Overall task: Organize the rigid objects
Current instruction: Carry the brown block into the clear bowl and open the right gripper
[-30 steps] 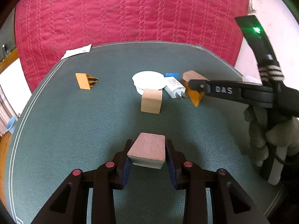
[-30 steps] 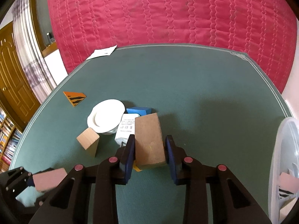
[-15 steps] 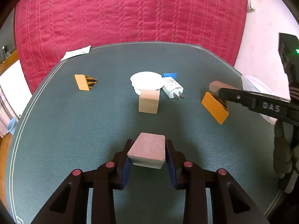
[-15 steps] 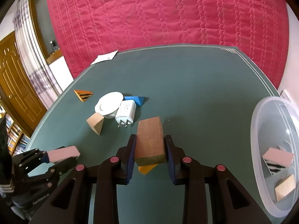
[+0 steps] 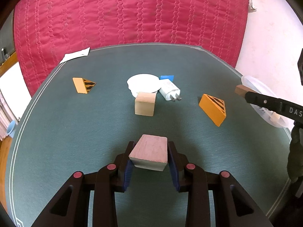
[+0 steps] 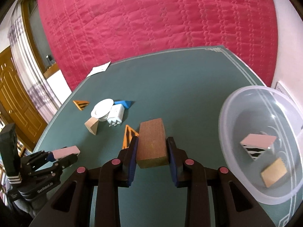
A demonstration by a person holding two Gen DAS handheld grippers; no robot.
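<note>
nearing clear bowl [image 6: 225, 124], brown block [image 6: 152, 141]

Pretty bright, even daylight in both views, with soft short shadows under the blocks on the desk [image 5: 56, 132]. Heavy fisheye bending and black vignette corners. White wall [image 5: 269, 37] at 2 o'clock looks blown out, clear bowl [image 6: 236, 179] shows faint glare.

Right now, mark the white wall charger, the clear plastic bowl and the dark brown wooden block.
white wall charger [image 5: 169, 89]: left wrist view, top face.
clear plastic bowl [image 6: 233, 102]: right wrist view, left rim.
dark brown wooden block [image 6: 152, 141]: right wrist view, top face, between the right gripper's pads.
</note>
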